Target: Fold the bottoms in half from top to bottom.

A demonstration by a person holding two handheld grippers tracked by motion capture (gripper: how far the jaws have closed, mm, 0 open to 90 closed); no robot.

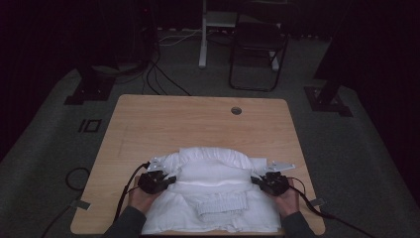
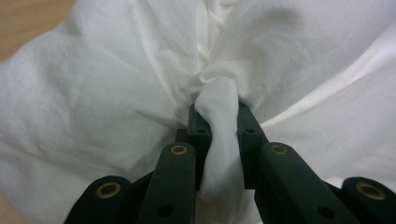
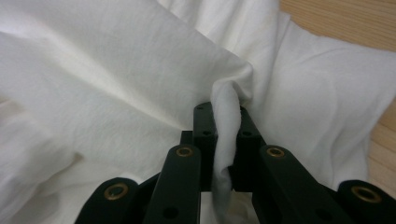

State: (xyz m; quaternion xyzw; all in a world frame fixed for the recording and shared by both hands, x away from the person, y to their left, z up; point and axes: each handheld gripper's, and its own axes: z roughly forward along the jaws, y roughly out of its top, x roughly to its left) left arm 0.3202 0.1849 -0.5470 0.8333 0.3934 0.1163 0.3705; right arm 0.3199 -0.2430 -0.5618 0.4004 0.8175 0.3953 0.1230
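We have a white garment [image 1: 210,191] lying in the lower middle of the high view, on the near half of the table [image 1: 163,116]. It looks like a pair of shorts or similar, with an elastic waistband [image 1: 223,206] showing near the bottom edge of the frame; we cannot tell the exact kind of garment.

Our left gripper [image 1: 171,179] sits at the cloth's left edge and our right gripper [image 1: 256,180] at its right edge, both at about the same height in the frame. In the left gripper view the jaws stand narrow and pinch a bunched ridge of cloth [image 2: 219,140] in the centre of the picture. In the right gripper view the jaws likewise stand narrow, clamped on a thin fold [image 3: 226,135] just right of centre. So each gripper holds one side of the garment.

We judge that we are in the middle of a fold: the far part of the cloth looks doubled over toward us, forming a rounded hump in the middle of the high view.

The next move calls for both hands to travel together, keeping the cloth taut between them, so the fold line stays straight. We should lay the held edges flat on the lower layer, square with it, before letting go. If one hand leads, the fold will likely skew or wrinkle.
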